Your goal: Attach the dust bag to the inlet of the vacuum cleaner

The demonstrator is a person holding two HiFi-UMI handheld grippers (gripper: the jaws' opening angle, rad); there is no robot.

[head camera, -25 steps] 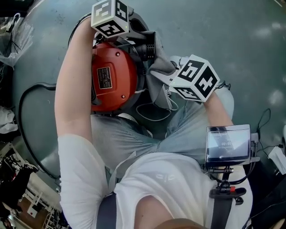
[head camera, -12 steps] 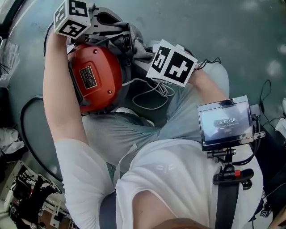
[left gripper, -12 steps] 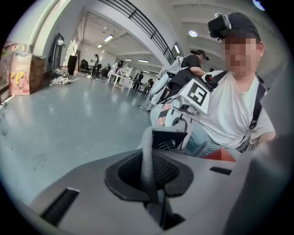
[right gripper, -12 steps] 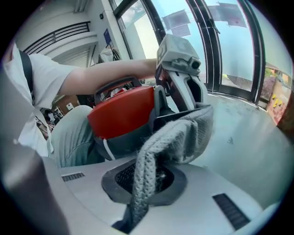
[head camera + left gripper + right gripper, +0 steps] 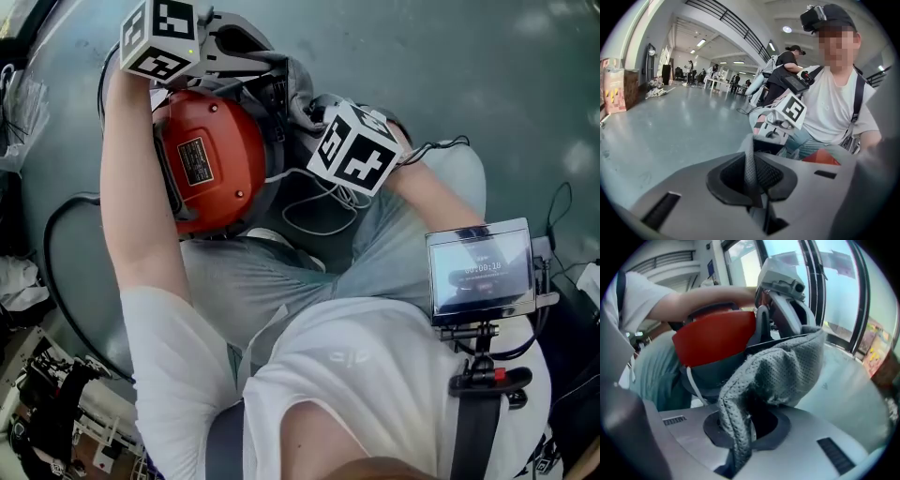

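The red vacuum cleaner (image 5: 211, 159) rests on the person's lap. A grey mesh dust bag (image 5: 302, 94) hangs at its top right, where the dark inlet (image 5: 277, 94) is partly covered by the fabric. My left gripper (image 5: 754, 197) is shut on a thin fold of the bag (image 5: 749, 164), and its marker cube (image 5: 159, 37) sits above the vacuum. My right gripper (image 5: 738, 451) is shut on another edge of the bag (image 5: 787, 366), beside the red body (image 5: 715, 341). Its cube (image 5: 361, 150) lies just right of the bag.
A white cord (image 5: 319, 202) loops over the person's thigh. A black cable (image 5: 52, 272) curves across the grey floor at left. A small screen (image 5: 480, 272) on a chest mount sits at right. Bags and clutter (image 5: 19, 94) line the left edge.
The right gripper has come down and in toward the vacuum's top with the bag. The left gripper has lifted slightly. Both keep hold of the fabric.
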